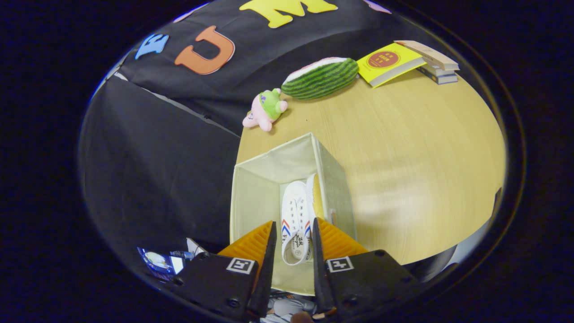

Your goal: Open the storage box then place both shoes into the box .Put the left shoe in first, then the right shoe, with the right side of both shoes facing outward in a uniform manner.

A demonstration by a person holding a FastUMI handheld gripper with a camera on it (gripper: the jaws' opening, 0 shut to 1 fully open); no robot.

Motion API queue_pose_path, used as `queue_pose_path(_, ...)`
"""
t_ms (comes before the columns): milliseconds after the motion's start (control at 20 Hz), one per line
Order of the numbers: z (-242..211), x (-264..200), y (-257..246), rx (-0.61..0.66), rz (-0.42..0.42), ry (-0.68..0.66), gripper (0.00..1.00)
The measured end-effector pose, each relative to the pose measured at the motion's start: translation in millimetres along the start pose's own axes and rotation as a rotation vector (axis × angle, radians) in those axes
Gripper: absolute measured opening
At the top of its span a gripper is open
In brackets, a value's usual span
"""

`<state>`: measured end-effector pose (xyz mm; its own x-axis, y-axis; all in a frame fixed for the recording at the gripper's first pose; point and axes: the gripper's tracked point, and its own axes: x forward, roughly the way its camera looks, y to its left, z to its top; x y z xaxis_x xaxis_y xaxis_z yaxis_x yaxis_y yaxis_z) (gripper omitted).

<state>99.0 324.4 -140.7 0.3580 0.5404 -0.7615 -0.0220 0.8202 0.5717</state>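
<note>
Our gripper (292, 233) low in frame, fingers apart above the open cream fabric storage box (251, 188), white canvas shoes (297, 211) inside, unheld.

Handheld gripper (292, 233), two black blocky bodies behind the jaws, square black-and-white marker tag on each, small screws near the rear edges, ribbed wedge-shaped finger backs

Two shoes (298, 211) lie in the box (255, 188) on the table (412, 148)
</note>
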Motion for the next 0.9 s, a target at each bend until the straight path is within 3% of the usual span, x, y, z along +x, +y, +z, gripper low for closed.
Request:
queue_pose_path(100, 2.1, -8.4, -0.3, -0.051, -0.012, -0.037, 0.62)
queue_pose_path(300, 18.0, -30.7, -0.9, -0.158, -0.03, -0.173, 0.79)
queue_pose_path(850, 88.6, -158.1, -44.8, -0.316, -0.142, -0.684, 0.83)
queue_pose_path(900, 94.0, -174.1, -47.5, -0.339, -0.156, -0.737, 0.89)
